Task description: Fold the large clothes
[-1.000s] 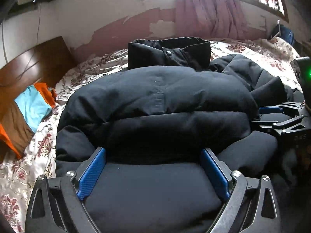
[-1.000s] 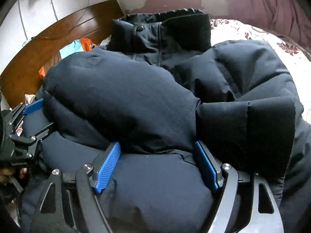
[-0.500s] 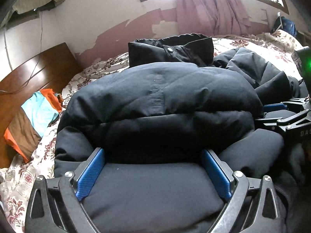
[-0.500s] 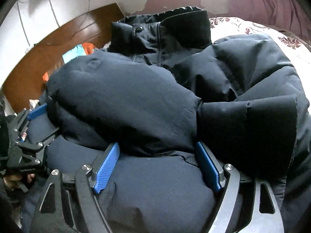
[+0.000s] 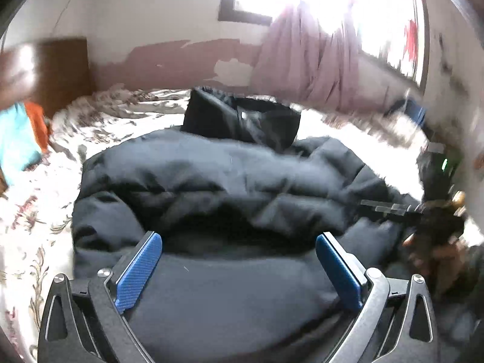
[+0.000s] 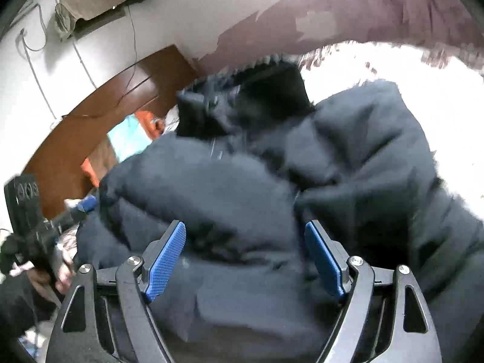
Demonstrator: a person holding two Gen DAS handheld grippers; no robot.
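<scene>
Jacket [image 5: 230,181], black & puffy, heaped on bed [image 5: 45,211] w/ floral sheet, collar up toward far wall. Left hand-held gripper [image 5: 239,251] spread wide, hem bulk bulging btwn blue pads. Right hand-held gripper [image 6: 245,242] likewise wide, padded fabric filling gap. Wooden headboard [image 6: 121,106] behind, teal/orange cloth [image 6: 130,142] beside. Both views blurred.
</scene>
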